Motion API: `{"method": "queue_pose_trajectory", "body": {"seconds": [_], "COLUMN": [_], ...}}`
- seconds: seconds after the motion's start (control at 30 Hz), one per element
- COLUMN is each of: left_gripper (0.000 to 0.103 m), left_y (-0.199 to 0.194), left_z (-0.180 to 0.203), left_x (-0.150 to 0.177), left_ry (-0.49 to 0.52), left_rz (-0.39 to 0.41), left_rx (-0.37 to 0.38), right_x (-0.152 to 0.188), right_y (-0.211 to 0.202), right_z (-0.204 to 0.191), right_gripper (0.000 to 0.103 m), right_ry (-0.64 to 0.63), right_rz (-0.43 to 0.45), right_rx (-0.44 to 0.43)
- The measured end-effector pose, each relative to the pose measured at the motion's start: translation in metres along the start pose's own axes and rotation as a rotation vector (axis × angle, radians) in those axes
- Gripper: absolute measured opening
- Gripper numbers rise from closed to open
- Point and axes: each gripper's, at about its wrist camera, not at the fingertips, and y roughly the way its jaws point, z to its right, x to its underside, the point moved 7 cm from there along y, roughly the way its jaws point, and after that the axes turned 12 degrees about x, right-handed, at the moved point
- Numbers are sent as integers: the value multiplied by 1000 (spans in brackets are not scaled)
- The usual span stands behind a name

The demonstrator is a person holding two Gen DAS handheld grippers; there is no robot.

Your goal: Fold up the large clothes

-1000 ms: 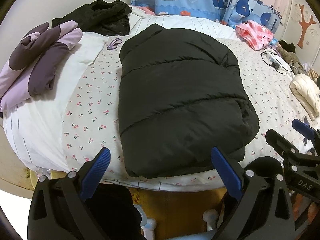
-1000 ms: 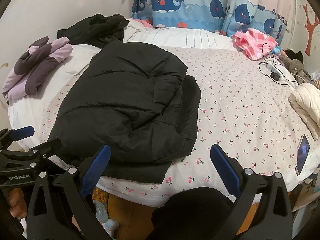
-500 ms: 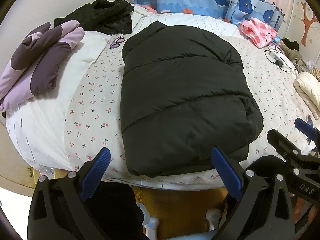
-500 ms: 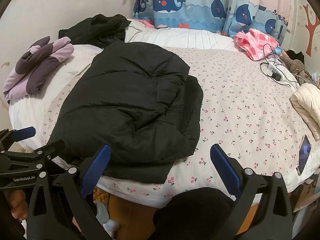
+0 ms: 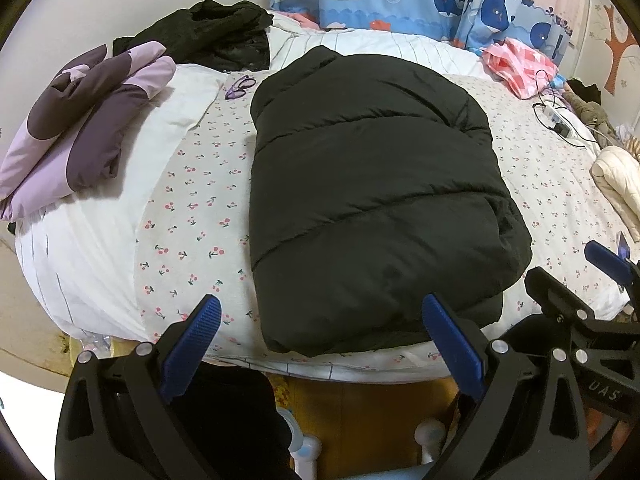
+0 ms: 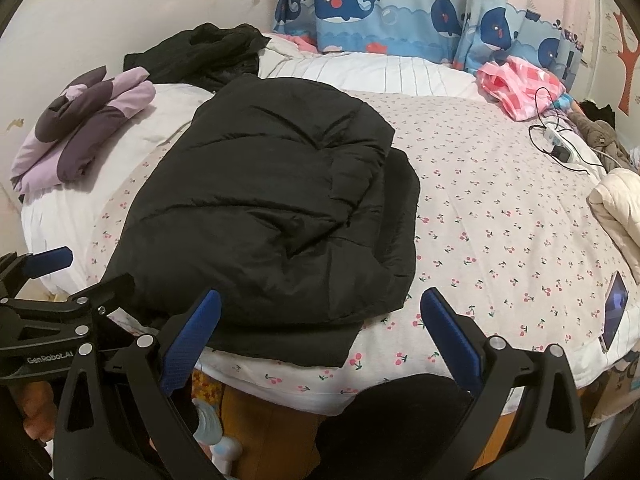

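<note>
Folded black puffer jacket (image 5: 372,200) lying on the bed (image 5: 192,216); left gripper (image 5: 320,338) and right gripper (image 6: 320,330) both spread apart, empty.

Location type: a home bedroom, probably a child's. Evidence: a bed (image 5: 192,216) with a cherry-print sheet fills the area ahead of the fingers. Beyond it, at the far side, hangs a blue whale-print curtain (image 6: 384,4). A tree decal (image 6: 628,36) is on the wall to the far right. Clothing lies on the bed: a black puffer jacket (image 5: 372,200) directly ahead, a folded purple garment (image 5: 76,128) to the left, a pink checked garment (image 6: 520,84) far right. A power strip (image 6: 558,140) with cables rests on the sheet.
</note>
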Motion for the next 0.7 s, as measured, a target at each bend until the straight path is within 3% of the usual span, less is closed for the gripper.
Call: {"method": "queue_pose_trajectory", "body": {"seconds": [0.7], "left_gripper": [96], "left_y": [4], "left_z": [6], "left_x": [1], "left_ry": [11], "left_rz": [0], "left_rx": [-10], "right_x": [-4], "right_y": [0], "right_z": [4], "right_gripper": [96], "right_ry": [13], "right_rz": [12], "right_rx": [-10]}}
